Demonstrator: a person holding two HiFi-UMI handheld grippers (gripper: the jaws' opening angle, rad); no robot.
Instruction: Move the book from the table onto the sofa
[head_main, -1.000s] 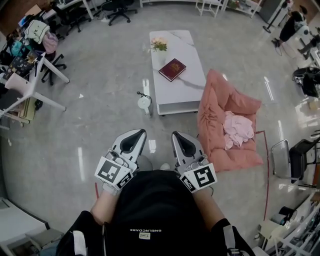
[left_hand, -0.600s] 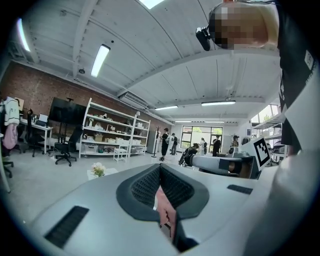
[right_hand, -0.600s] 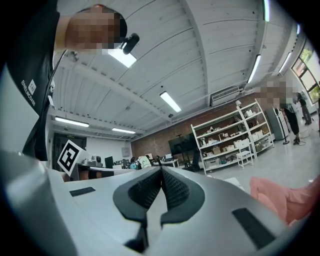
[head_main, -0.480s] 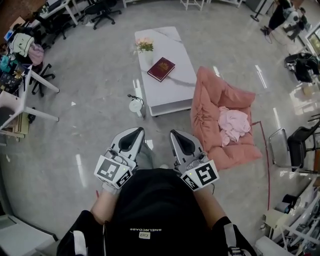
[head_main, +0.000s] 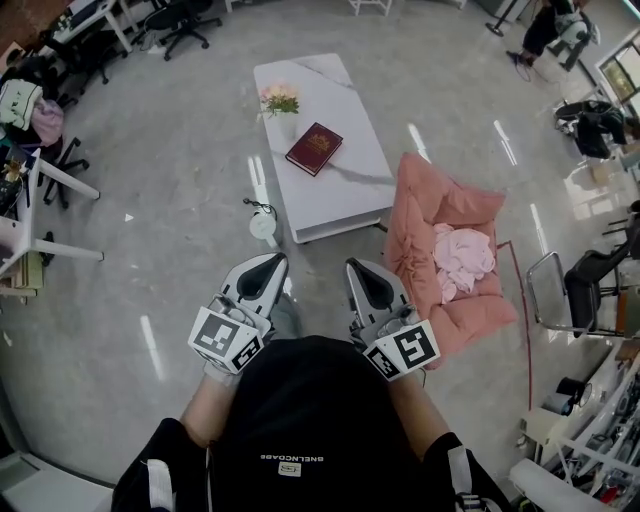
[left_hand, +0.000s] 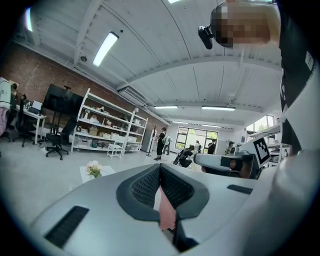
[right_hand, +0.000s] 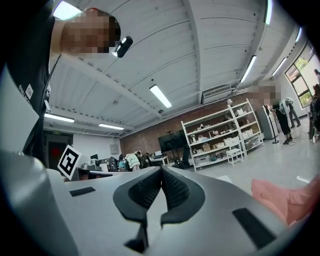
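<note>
The book (head_main: 314, 148), dark red, lies flat on the white marble desk (head_main: 340, 190) in the upper middle of the head view, turned at an angle to the desk's edges. A small vase of flowers (head_main: 279, 100) stands just beside it, toward the upper left. The pink sofa (head_main: 432, 205) sits right of the desk, close against its lower right corner, with a crumpled pale pink cloth (head_main: 462, 258) on its seat. A small white round object (head_main: 263, 224) with a cable rests on the floor at the desk's left side. The person holds both tools near the body, low in the frame and well apart from the desk. The left gripper (head_main: 272, 262) has its jaws pressed together and holds nothing; the right gripper (head_main: 357, 268) is likewise closed and empty.
</note>
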